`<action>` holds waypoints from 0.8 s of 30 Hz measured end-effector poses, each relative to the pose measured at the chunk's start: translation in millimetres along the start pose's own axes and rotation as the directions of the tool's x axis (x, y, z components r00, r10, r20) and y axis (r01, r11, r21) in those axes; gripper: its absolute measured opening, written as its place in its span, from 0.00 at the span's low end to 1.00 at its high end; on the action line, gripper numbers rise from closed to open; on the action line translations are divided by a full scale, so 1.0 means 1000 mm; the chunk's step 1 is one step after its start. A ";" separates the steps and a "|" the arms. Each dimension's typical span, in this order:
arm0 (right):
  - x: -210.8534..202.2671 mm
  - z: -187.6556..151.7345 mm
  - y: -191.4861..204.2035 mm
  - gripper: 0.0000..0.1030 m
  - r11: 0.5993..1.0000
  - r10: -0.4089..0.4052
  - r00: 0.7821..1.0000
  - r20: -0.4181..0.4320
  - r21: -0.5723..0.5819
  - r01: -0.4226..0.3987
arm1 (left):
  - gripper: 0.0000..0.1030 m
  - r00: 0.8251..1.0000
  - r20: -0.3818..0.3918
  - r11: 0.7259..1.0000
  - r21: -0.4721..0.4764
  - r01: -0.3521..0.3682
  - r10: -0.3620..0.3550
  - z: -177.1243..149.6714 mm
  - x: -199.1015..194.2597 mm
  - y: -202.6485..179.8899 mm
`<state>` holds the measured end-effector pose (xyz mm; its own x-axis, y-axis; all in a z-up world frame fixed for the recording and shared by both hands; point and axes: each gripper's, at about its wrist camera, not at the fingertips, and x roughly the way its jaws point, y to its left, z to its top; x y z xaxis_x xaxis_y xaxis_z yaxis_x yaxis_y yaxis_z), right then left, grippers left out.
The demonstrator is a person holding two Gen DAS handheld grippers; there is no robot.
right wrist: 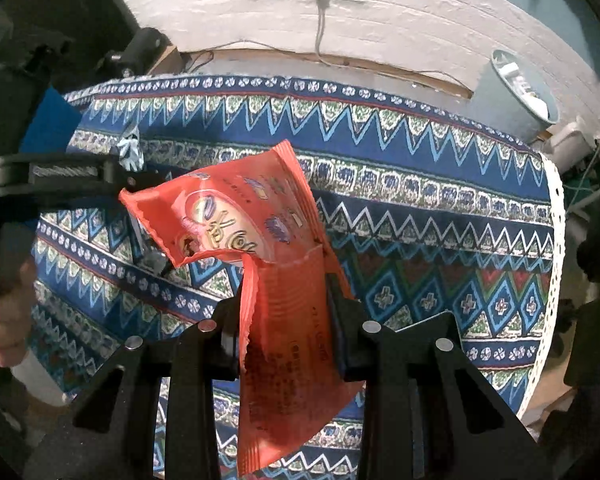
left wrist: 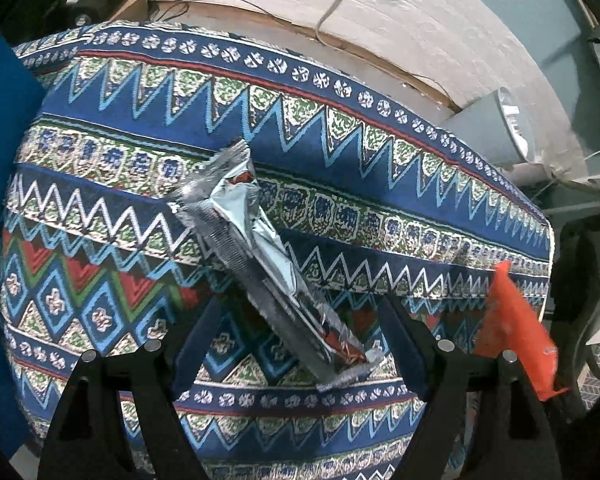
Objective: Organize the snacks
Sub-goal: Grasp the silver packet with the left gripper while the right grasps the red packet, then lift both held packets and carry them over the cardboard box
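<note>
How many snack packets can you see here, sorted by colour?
Silver packet: 1, lying on the patterned cloth between the open jaws of the left gripper.
Orange-red packet: 1, pinched in the right gripper and lifted off the cloth.
Total: 2

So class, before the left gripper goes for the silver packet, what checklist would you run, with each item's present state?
1. Left gripper jaws open wide: ok.
2. Silver packet lies between the jaws, not yet pinched: ok.
3. Right gripper shut on the orange packet: ok.
4. Orange packet clear of the silver one: ok, it hangs off to the side.
5. Tablecloth flat under the packet: ok.
6. Where the snacks should go: cannot tell.
</note>
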<state>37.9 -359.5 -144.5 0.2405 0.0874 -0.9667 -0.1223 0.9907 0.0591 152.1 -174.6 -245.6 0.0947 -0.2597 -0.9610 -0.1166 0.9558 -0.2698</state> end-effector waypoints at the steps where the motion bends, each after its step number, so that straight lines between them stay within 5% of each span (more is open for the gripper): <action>1: 0.004 0.003 0.003 0.30 1.000 0.001 1.000 0.004 0.003 -0.001 | 0.79 1.000 -0.009 1.000 0.000 -0.009 0.009 -0.001 0.004 -0.002; 7: 0.002 0.006 0.002 0.30 1.000 0.011 1.000 0.020 0.022 -0.011 | 0.81 1.000 0.004 0.998 0.066 -0.024 0.024 -0.004 0.014 -0.020; 11: -0.001 0.006 0.001 0.30 0.999 0.013 1.000 0.024 0.034 -0.014 | 0.48 0.995 0.045 0.984 0.147 -0.098 0.092 -0.010 0.016 -0.032; 14: -0.006 0.007 0.003 0.30 0.999 0.016 0.999 0.033 0.030 -0.017 | 0.28 0.996 0.030 0.983 0.163 -0.084 0.081 -0.011 0.018 -0.034; 24: -0.019 0.008 0.016 0.20 1.000 0.009 0.998 0.056 0.006 -0.009 | 0.28 0.985 0.107 0.940 0.300 -0.161 0.134 -0.035 -0.007 -0.031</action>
<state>38.8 -344.4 -122.8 0.2930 0.1021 -0.9507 -0.1186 0.9905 0.0698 119.9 -206.9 -232.5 0.1833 -0.1127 -0.9766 0.1718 0.9818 -0.0811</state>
